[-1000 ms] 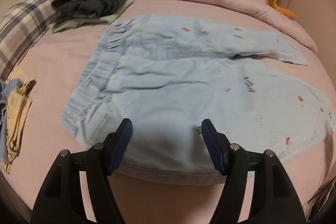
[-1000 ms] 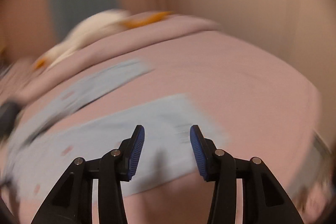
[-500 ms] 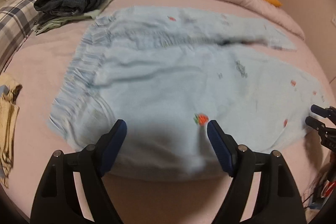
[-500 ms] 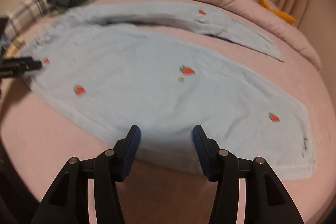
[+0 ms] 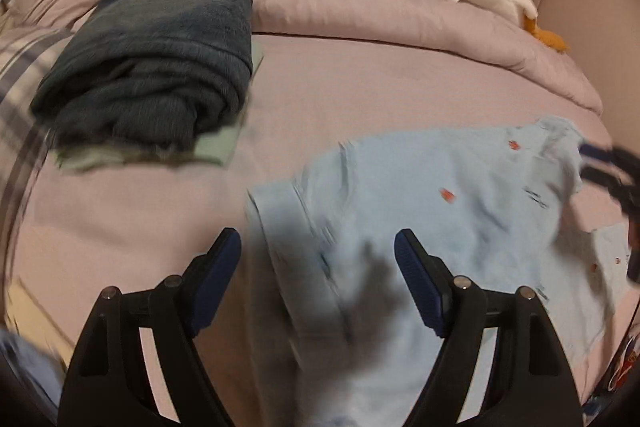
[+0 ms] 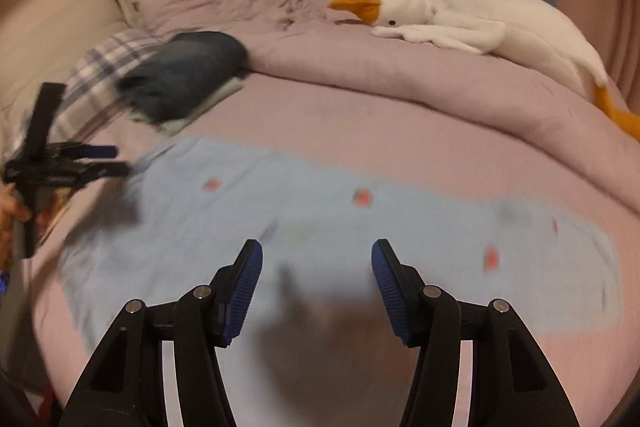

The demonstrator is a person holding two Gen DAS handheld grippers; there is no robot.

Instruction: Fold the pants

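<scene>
Light blue pants (image 5: 420,211) with small red prints lie on the pink bed, folded lengthwise into one long strip (image 6: 320,227). My left gripper (image 5: 318,279) is open and empty, hovering over the pants' waistband end. My right gripper (image 6: 316,287) is open and empty above the strip's near edge. The left gripper also shows at the left of the right wrist view (image 6: 100,161), and the right gripper at the right edge of the left wrist view (image 5: 600,163). Both views are motion-blurred.
A folded dark blue garment (image 5: 160,67) on a pale green one sits at the back left. A white plush goose (image 6: 480,23) lies on the rolled pink duvet (image 6: 400,75) at the back. A plaid pillow (image 6: 100,75) is at the left.
The pants, spread with two legs before, now lie as one folded strip. Both grippers have swung to new positions over it, the left toward the waistband end. Both stay open.
</scene>
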